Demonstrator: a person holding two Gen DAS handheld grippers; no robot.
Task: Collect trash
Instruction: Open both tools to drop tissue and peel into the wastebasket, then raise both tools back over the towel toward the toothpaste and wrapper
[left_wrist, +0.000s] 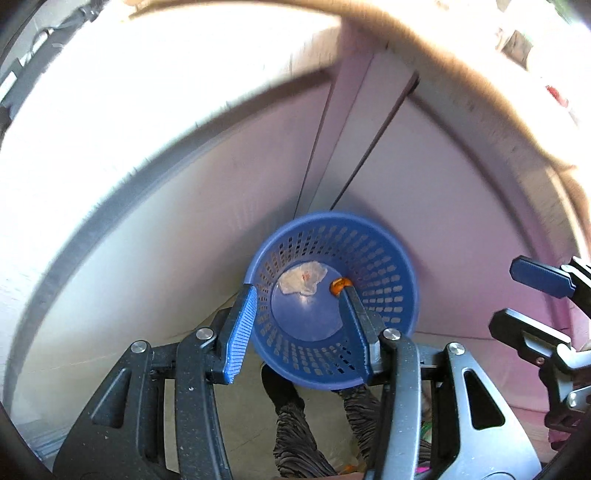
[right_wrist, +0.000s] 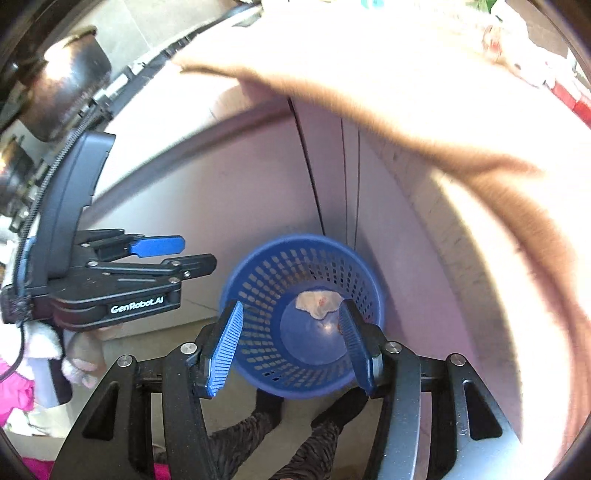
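Observation:
A blue perforated basket (left_wrist: 388, 266) (right_wrist: 266, 280) stands on the floor against the cabinet, seen from above. A crumpled pale tissue (left_wrist: 303, 278) (right_wrist: 317, 302) lies on its bottom, and a small orange scrap (left_wrist: 340, 286) shows beside it. My left gripper (left_wrist: 298, 291) (right_wrist: 199, 251) hangs above the basket, open, with nothing between its blue pads. My right gripper (right_wrist: 291, 306) (left_wrist: 506, 295) hovers over the same basket, also open and holding nothing. The two grippers are side by side, apart from each other.
Pale cabinet doors (left_wrist: 424, 184) (right_wrist: 258, 192) rise behind the basket under a brown-edged countertop (right_wrist: 406, 74). A person's legs in dark patterned trousers (left_wrist: 295, 435) (right_wrist: 325, 443) stand just in front of the basket. Metal pots (right_wrist: 66, 81) sit upper left; pink cloth (right_wrist: 14, 391) lies lower left.

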